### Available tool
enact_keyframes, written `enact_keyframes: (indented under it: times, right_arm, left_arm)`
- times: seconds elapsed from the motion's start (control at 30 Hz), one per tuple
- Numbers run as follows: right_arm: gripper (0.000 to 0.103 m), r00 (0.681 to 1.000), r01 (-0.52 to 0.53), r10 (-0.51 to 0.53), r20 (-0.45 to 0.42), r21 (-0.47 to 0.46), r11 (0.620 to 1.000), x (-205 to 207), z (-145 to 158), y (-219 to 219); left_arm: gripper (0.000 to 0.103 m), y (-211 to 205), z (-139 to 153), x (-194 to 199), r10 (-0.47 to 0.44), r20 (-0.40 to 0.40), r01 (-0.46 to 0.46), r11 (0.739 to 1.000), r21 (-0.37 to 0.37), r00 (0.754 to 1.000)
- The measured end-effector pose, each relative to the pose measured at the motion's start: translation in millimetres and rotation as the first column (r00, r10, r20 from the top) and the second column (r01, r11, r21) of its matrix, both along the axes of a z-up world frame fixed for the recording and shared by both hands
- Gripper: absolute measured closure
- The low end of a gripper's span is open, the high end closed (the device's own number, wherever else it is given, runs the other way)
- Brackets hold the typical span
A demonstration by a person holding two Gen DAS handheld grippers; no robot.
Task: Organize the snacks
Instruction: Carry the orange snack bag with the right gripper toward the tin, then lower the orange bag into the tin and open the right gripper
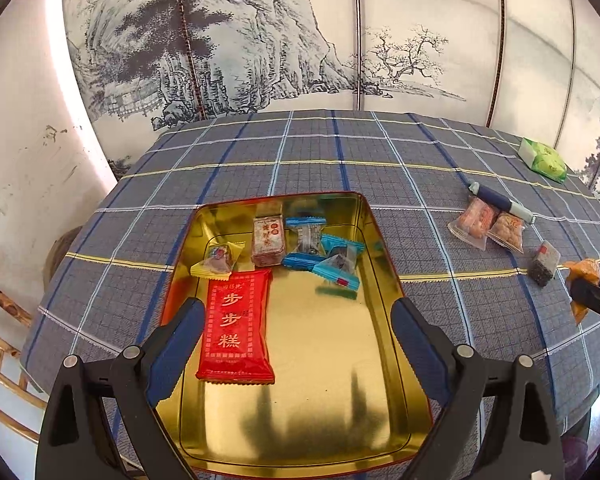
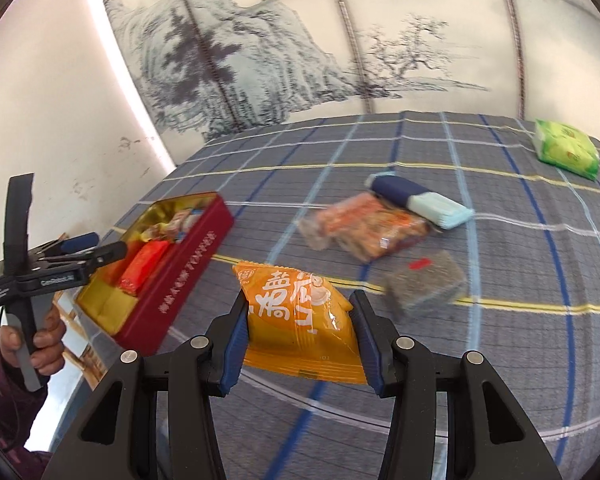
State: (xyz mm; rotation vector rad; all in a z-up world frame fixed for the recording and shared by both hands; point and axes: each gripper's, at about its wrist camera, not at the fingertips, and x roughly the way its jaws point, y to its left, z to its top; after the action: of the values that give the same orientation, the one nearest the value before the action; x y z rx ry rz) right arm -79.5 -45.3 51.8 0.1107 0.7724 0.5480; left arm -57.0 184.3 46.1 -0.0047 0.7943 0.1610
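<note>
1. Right gripper: both pads pinch the orange snack packet by its side edges, carried clear of the tablecloth, presumably for transfer.
2. Left gripper: jaws spread, empty, poised over the tin, apparently to steady it.
3. Tin: at the packet's 10 o'clock, already containing the red packet.
4. Loose snacks: at 1 o'clock, awaiting collection.

The tin holds 5 snacks: 1 red packet, 1 yellow-wrapped candy, 1 brown block and 2 blue-wrapped candies. On the counter lie 2 clear snack bags, 1 dark block, 1 green pack and 1 blue roll. 1 orange packet sits in a tool.
</note>
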Motion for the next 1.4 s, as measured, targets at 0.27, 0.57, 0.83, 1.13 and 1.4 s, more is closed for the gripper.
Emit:
enact_keyframes:
  times: [0.27,0.57,0.83,1.13,1.4]
  right_arm:
    - [0.054,0.99,-0.142,0.142,0.012,0.02,0.99,-3.8,18.8,61.3]
    - [0.054,0.959,-0.283,0.283,0.007,0.018,0.959,-1.7,22.6,131.2]
    - [0.054,0.937,-0.348,0.348,-0.034,0.01,0.938,17.9,12.5,175.7]
    - [0.054,0.929,-0.359,0.358,-0.091,0.006,0.933,41.7,-3.2,205.9]
    - [0.054,0.923,-0.37,0.364,-0.12,-0.023,0.929,48.6,-12.9,226.8]
  left_arm:
    - [0.011,24.4,0.1,-9.1,0.058,0.017,-0.058,0.998,-0.011,0.998]
    - [0.011,58.7,-5.7,-23.0,0.142,0.017,-0.142,0.99,0.003,0.99]
    - [0.011,68.4,-7.5,-29.6,0.16,0.029,-0.161,0.986,0.032,0.987]
    - [0.008,67.7,-8.4,-33.5,0.148,0.051,-0.151,0.986,0.071,0.988]
    - [0.007,77.4,-12.7,-34.3,0.161,0.048,-0.164,0.984,0.066,0.986]
